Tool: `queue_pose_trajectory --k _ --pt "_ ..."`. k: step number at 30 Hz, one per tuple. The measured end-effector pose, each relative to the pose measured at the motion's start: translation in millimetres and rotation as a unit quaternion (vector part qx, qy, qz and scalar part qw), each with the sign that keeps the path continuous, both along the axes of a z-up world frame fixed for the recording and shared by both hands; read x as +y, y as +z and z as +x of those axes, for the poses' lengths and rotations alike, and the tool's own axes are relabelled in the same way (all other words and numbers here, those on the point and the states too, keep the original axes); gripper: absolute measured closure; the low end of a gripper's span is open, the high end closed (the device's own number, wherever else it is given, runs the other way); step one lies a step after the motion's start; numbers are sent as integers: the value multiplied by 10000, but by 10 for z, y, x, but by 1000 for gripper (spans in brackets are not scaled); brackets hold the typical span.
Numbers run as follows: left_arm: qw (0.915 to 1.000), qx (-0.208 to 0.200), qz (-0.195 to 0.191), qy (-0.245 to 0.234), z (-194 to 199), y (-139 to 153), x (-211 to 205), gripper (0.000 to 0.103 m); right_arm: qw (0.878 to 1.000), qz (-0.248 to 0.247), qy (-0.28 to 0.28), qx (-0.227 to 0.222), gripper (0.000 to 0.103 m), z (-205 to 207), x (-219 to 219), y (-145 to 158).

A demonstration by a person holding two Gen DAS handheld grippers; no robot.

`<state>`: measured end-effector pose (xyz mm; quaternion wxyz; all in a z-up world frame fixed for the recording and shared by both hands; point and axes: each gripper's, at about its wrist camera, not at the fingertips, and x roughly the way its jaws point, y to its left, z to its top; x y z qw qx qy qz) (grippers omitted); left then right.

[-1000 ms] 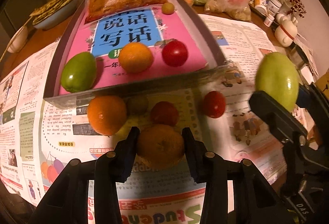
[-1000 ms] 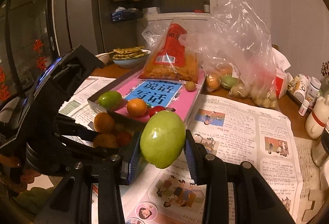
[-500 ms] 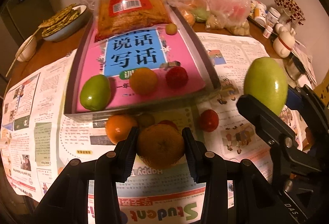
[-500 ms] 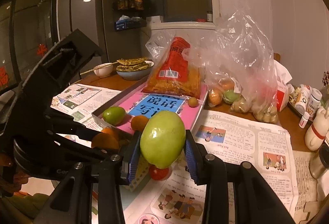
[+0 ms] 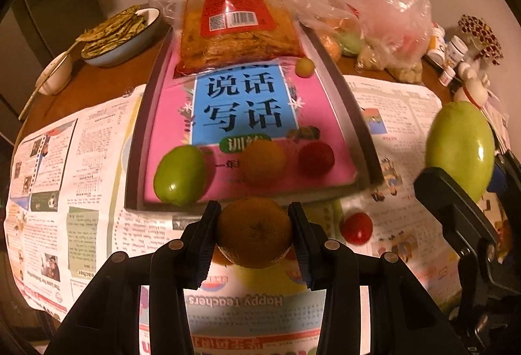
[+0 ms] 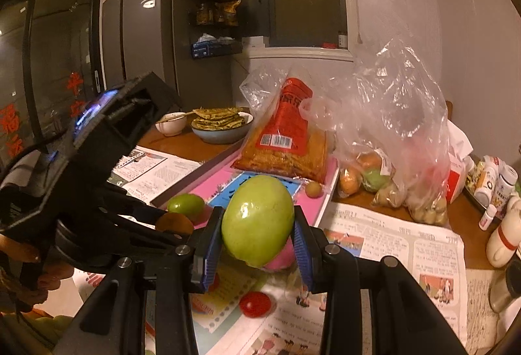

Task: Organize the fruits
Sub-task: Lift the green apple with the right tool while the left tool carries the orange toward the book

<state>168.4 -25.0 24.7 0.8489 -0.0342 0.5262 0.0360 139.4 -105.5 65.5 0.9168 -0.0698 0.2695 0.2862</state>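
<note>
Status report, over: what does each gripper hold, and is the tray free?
Left gripper shut on round orange fruit. Right gripper shut on big green fruit. Grey tray front row: three fruits. Snack bag at back.

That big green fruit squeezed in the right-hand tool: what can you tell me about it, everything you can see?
The big green fruit is smooth, glossy and egg-shaped, pale yellow-green with a bright highlight on its skin, and looks unblemished on the sides shown. It stands roughly upright, its narrower end up, clamped at the waist by the right tool, whose blue-lined pads press both flanks. It hangs clear above the newspaper, touching nothing else. A similar, smaller green fruit lies in the tray beyond.
</note>
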Motion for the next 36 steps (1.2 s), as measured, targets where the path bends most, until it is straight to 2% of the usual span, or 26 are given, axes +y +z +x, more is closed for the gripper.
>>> queue_pose_trajectory --k 11,28,36 --pt "9999 127 5 42 238 -107 -11 59 9999 -27 71 86 63 168 19 -34" --pt "9999 81 -73 89 424 -166 19 59 9994 -90 81 328 63 323 59 -184" --pt "9995 16 -300 21 410 -216 74 59 9988 -182 41 461 63 360 113 -255"
